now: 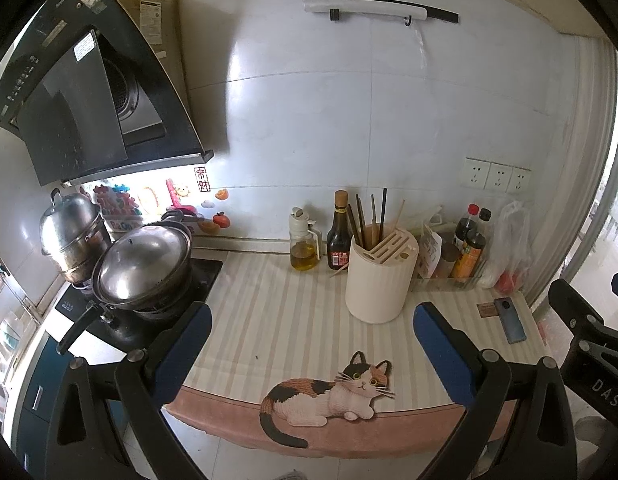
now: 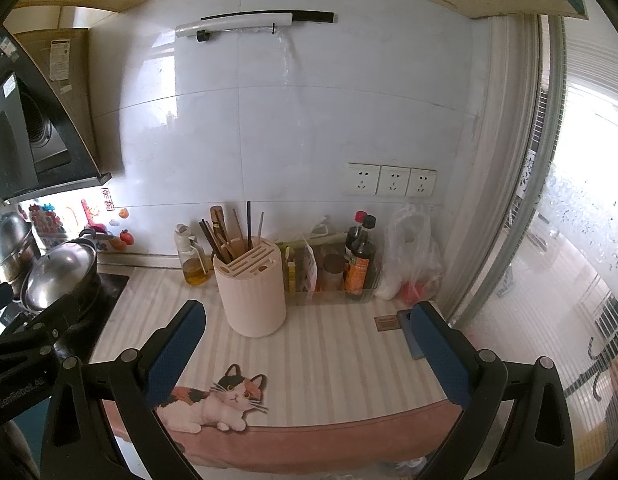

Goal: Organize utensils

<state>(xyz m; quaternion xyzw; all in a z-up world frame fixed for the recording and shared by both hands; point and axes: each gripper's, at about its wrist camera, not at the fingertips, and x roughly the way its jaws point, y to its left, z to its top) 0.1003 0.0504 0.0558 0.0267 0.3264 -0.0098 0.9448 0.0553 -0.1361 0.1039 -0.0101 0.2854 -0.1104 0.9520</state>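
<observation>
A cream round utensil holder (image 1: 379,278) (image 2: 253,290) stands on the striped mat, with several chopsticks (image 1: 367,216) (image 2: 229,232) upright in its open part. A single light chopstick (image 1: 340,270) lies on the mat beside the dark sauce bottle. My left gripper (image 1: 312,320) is open, held above the mat's front, nothing between its blue pads. My right gripper (image 2: 307,320) is also open and empty, in front of the holder. The right gripper's body (image 1: 589,340) shows at the left wrist view's right edge.
An oil bottle (image 1: 305,244) and soy sauce bottle (image 1: 339,236) stand behind the holder. A clear bin of bottles (image 2: 349,264), a plastic bag (image 2: 413,260) and a phone (image 1: 509,320) lie right. Lidded pots (image 1: 145,264) sit on the stove left. Cat-print mat (image 1: 269,320) hangs over the front edge.
</observation>
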